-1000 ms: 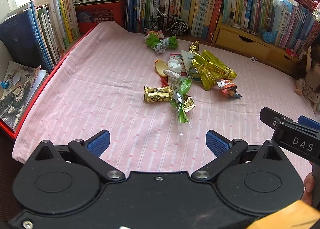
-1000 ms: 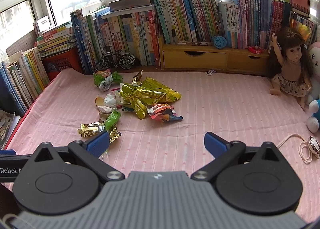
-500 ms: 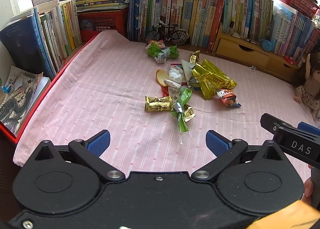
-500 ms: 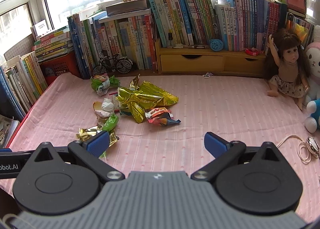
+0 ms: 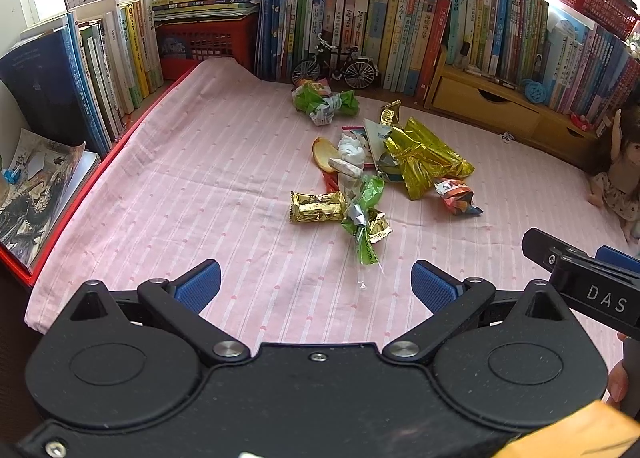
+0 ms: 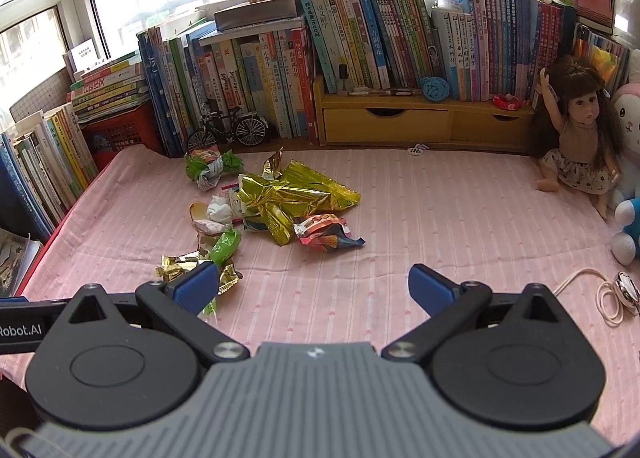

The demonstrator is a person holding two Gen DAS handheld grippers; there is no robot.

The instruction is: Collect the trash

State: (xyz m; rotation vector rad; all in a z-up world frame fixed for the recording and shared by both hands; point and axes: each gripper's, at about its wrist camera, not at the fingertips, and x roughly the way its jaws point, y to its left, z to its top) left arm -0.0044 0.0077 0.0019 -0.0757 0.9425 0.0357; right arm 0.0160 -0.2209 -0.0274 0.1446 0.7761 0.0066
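Your left claw (image 5: 316,282) is spread wide with nothing between its blue pads, hovering above the near edge of the pink striped cloth (image 5: 192,177) that covers the surface. Your right claw (image 6: 312,284) is just as wide and equally empty, hanging beside it on the right. The trash sits in a loose cluster ahead of both claws, toward the middle of the cloth: a gold wrapper (image 5: 318,206) touching a green wrapper (image 5: 362,217) nearest you, a big crumpled gold foil bag (image 5: 424,157) behind them, an orange snack packet (image 5: 456,195) just to its right, and a green crumpled packet (image 5: 324,101) farther back near the toy bicycle (image 5: 336,63). Books (image 6: 360,41) line the back and left edges. A doll (image 6: 576,129) sits at the far right, well apart from the trash.
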